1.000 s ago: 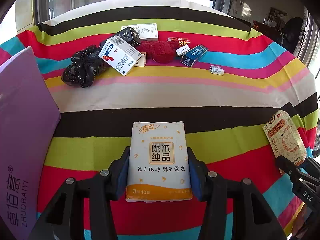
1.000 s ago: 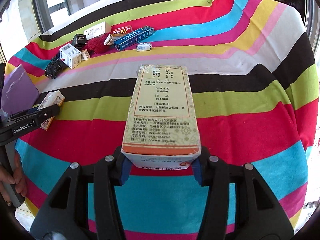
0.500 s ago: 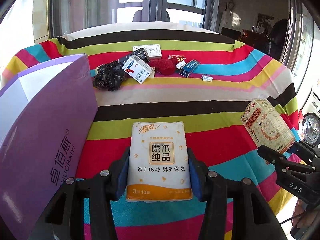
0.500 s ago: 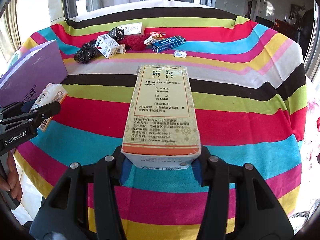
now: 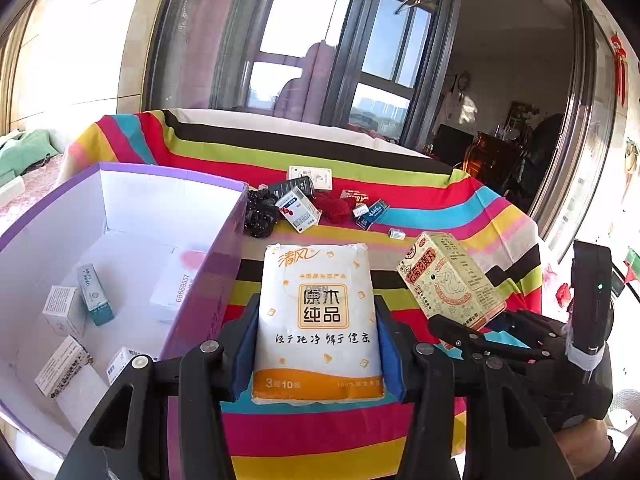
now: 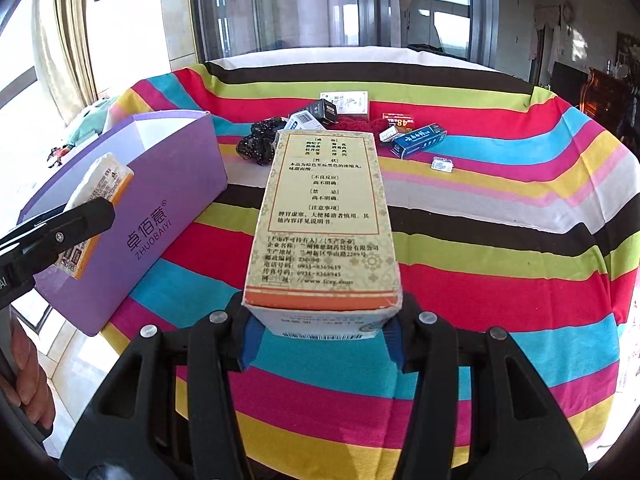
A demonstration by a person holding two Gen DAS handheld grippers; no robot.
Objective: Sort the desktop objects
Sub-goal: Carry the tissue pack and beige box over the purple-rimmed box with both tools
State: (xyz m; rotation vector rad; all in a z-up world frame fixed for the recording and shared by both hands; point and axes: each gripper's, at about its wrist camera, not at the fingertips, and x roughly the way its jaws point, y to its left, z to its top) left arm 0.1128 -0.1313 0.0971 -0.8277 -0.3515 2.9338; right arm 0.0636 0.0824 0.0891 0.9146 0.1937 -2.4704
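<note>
- A white and orange tissue pack (image 5: 318, 320) is clamped between the blue pads of the left claw (image 5: 318, 354), and is held in the air above the striped cloth of the surface (image 5: 440, 208).
- A purple storage box (image 5: 120, 208) with a white inside is seen just left of the tissue pack; several small cartons (image 5: 94, 294) are lying on its floor.
- A tall beige medicine box (image 6: 326, 216) is gripped at its near end by the right claw (image 6: 322, 336), and is held over the surface, to the right of the purple box.
- A cluster of small boxes (image 6: 418, 140), a black beaded item (image 6: 258, 146) and a red knitted item (image 5: 334, 208) are left at the far side of the surface.
- A person's hand (image 6: 28, 364) is seen on the left claw's handle.
</note>
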